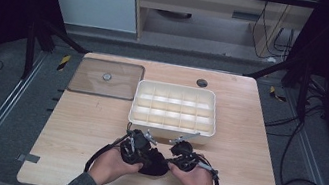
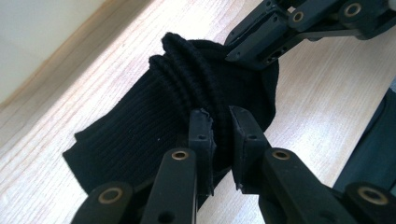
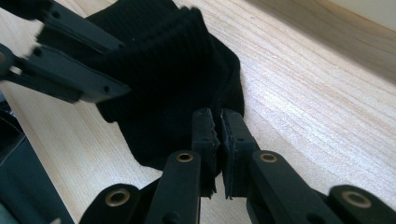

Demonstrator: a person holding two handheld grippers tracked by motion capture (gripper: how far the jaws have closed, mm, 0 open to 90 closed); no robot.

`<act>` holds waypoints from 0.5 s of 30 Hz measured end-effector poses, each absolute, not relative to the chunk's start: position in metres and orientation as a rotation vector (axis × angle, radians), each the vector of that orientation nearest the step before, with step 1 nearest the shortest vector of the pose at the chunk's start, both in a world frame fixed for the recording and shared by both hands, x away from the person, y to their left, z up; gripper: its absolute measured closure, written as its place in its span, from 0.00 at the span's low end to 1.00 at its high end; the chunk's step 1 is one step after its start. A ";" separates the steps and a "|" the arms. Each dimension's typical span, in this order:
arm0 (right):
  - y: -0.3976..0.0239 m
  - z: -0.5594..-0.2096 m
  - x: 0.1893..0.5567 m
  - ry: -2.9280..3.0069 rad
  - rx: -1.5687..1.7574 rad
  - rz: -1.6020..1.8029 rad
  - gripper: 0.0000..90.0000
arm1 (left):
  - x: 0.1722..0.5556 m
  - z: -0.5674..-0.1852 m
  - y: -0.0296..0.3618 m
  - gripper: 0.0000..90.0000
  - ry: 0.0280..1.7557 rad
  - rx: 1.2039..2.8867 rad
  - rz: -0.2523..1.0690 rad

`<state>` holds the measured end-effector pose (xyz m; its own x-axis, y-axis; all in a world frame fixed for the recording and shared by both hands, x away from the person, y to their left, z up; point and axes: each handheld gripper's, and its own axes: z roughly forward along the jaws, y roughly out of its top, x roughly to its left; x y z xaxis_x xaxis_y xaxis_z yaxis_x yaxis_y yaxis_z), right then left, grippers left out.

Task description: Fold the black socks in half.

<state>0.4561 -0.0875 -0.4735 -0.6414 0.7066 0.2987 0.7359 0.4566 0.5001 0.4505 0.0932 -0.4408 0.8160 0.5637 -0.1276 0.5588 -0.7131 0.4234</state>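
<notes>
Inspection of the high view places both hands at the lower centre of the frame, on the wooden worktop point(image 1: 76, 123), with a black ribbed sock point(image 1: 154, 164) bunched between them. The left hand-held gripper point(image 1: 139, 145) has its jaws clamped on a fold of the sock point(image 2: 154, 121); in the left gripper view its pads point(image 2: 203, 135) press ribbed fabric between them at lower centre. The right hand-held gripper point(image 1: 182, 152) is likewise closed on the sock point(image 3: 168, 60); in the right gripper view its pads point(image 3: 205, 130) stand almost together, and the fabric caught there appears to be a thin edge, though the dark cloth makes this hard to confirm. The sock lies partly on the worktop, just below the white compartment tray point(image 1: 171, 126), which sits at centre frame. A clear lid point(image 1: 102, 87) with a round knob rests flat at the upper left of the worktop, beside the tray and apart from it.
</notes>
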 end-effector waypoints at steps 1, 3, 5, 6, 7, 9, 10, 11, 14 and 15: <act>-0.087 -0.473 0.456 -2.640 -1.308 -0.944 0.95 | 0.451 -0.441 0.093 0.88 0.836 2.550 0.015; -0.088 -0.474 0.456 -2.639 -1.310 -0.941 0.95 | 0.451 -0.442 0.092 0.87 0.835 2.550 0.019; -0.088 -0.474 0.456 -2.640 -1.310 -0.942 0.95 | 0.451 -0.442 0.091 0.83 0.842 2.540 0.027; -0.088 -0.474 0.456 -2.640 -1.307 -0.944 0.95 | 0.450 -0.441 0.092 0.79 0.859 2.510 0.035; -0.088 -0.474 0.456 -2.635 -1.313 -0.945 0.95 | 0.449 -0.439 0.092 0.73 0.870 2.487 0.042; -0.088 -0.474 0.455 -2.635 -1.317 -0.944 0.95 | 0.448 -0.436 0.092 0.65 0.873 2.469 0.049; -0.088 -0.474 0.455 -2.635 -1.316 -0.944 0.95 | 0.446 -0.429 0.095 0.56 0.875 2.446 0.085; -0.089 -0.474 0.455 -2.634 -1.316 -0.943 0.94 | 0.446 -0.425 0.097 0.53 0.878 2.436 0.098; -0.089 -0.474 0.455 -2.635 -1.318 -0.943 0.94 | 0.447 -0.418 0.107 0.48 0.901 2.442 0.157; -0.090 -0.474 0.455 -2.638 -1.315 -0.946 0.94 | 0.449 -0.417 0.111 0.47 0.913 2.447 0.165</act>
